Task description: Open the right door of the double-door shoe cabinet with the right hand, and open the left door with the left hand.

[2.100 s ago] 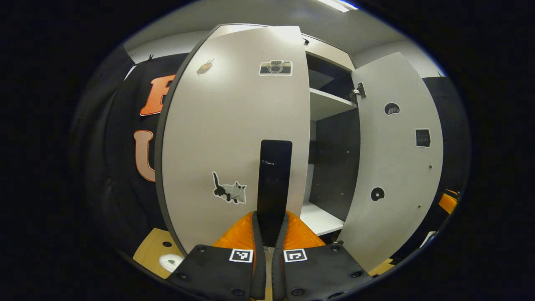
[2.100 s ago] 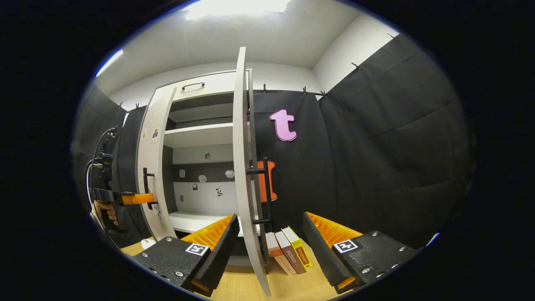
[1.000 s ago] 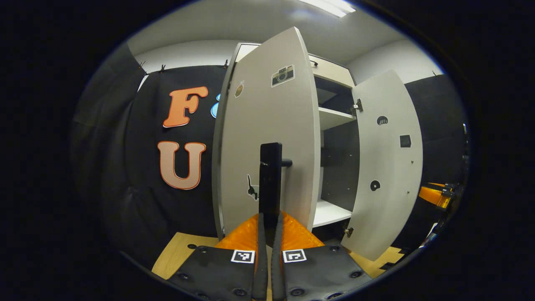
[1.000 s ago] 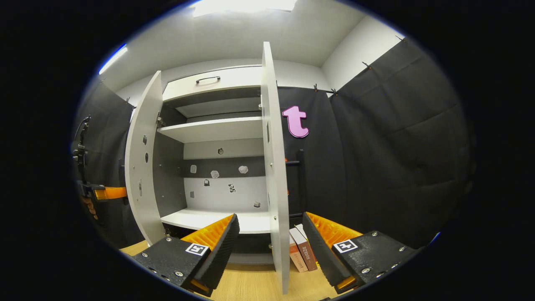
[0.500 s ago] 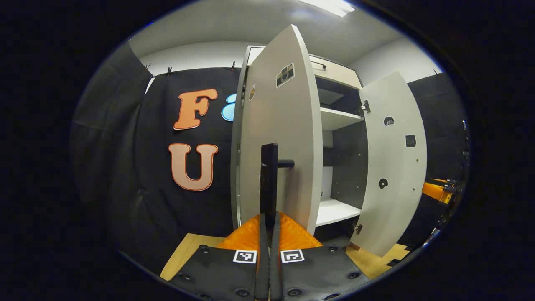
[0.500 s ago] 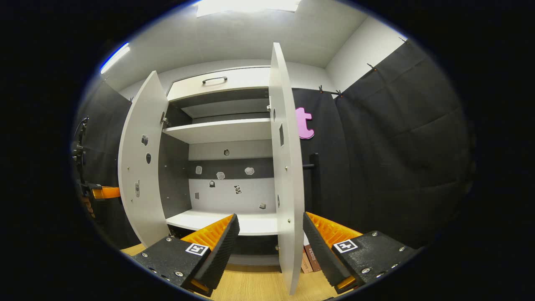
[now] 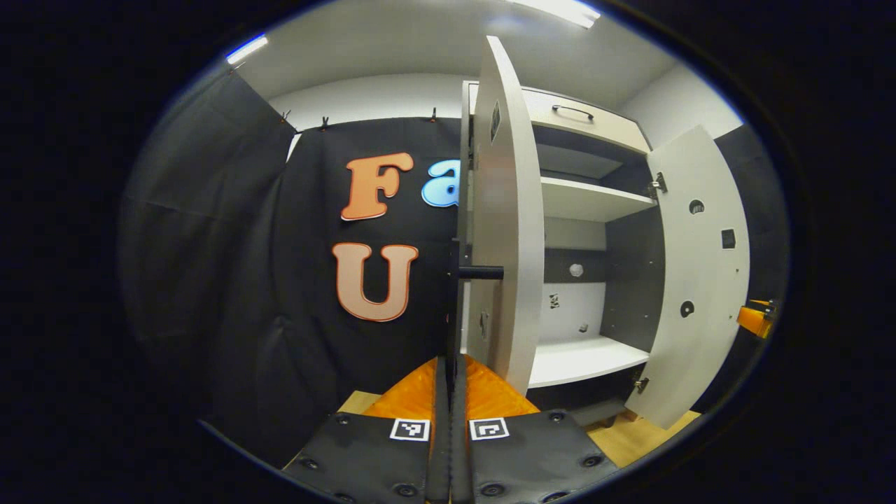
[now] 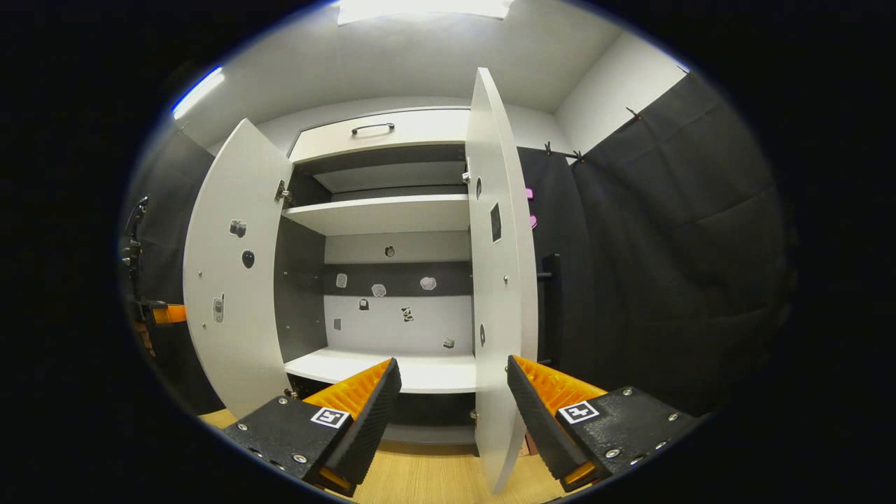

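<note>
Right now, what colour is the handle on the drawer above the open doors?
Dark, black-looking; the drawer handle shows best in the right gripper view.

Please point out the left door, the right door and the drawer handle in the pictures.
left door [image 7: 507,210], left gripper view, on its outer face near the free edge.
right door [image 8: 493,294], right gripper view, on its inner face.
drawer handle [image 8: 372,127], right gripper view, on the bar's middle.

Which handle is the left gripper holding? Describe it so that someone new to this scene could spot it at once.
Find the white shoe cabinet with both doors swung open. On the outer face of its left door is a dark vertical bar handle; the left gripper is shut on its lower end. Unlike the curved drawer handle on top, it stands upright.
</note>
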`<action>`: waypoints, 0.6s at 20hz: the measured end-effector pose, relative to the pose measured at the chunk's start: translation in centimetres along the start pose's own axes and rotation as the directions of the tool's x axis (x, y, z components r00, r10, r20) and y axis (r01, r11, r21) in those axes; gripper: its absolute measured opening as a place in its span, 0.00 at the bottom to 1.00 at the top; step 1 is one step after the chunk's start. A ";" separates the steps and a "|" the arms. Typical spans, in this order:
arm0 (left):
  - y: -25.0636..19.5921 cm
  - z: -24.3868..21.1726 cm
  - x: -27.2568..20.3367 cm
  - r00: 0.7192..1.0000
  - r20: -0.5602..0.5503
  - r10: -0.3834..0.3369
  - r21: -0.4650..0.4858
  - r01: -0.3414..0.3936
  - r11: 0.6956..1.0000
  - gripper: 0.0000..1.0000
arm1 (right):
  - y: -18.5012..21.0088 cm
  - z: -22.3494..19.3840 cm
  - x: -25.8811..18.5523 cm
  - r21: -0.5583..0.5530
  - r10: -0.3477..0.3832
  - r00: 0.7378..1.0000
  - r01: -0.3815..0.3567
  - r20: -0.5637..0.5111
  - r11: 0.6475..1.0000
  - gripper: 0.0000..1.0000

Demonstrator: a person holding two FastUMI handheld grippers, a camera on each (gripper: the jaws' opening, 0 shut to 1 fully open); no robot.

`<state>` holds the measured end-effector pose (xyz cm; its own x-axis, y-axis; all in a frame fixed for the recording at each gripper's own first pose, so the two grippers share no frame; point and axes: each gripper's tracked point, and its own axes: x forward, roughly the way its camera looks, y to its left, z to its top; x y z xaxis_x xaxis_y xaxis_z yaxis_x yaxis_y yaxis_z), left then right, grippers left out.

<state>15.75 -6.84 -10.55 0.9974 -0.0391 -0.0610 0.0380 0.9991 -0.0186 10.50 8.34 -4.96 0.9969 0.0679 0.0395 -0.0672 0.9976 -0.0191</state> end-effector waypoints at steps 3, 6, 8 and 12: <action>-1.2 0.2 -0.7 0.999 -0.002 -0.042 -0.046 0.042 0.998 0.07 | 0.2 0.6 0.2 -0.009 0.008 1.000 -0.008 0.007 1.000 0.93; -0.7 0.9 -1.0 1.000 0.017 -0.022 -0.023 0.023 0.999 0.07 | 0.2 1.0 0.2 -0.025 0.012 1.000 -0.011 0.006 1.000 0.93; -0.6 1.4 -1.3 1.000 0.029 -0.001 -0.008 0.001 1.000 0.10 | 0.4 1.2 0.1 -0.036 0.016 1.000 -0.016 0.005 0.999 0.93; -1.4 2.0 -1.8 0.999 0.034 -0.006 0.012 0.005 1.000 0.44 | 0.2 2.0 0.0 -0.041 0.024 1.000 -0.023 0.020 0.999 0.93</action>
<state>14.03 -8.13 -8.43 0.9987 -0.0441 -0.0266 0.0440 0.9990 -0.0067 10.43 8.60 -2.97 0.9940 0.0919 0.0594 -0.0882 0.9942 -0.0611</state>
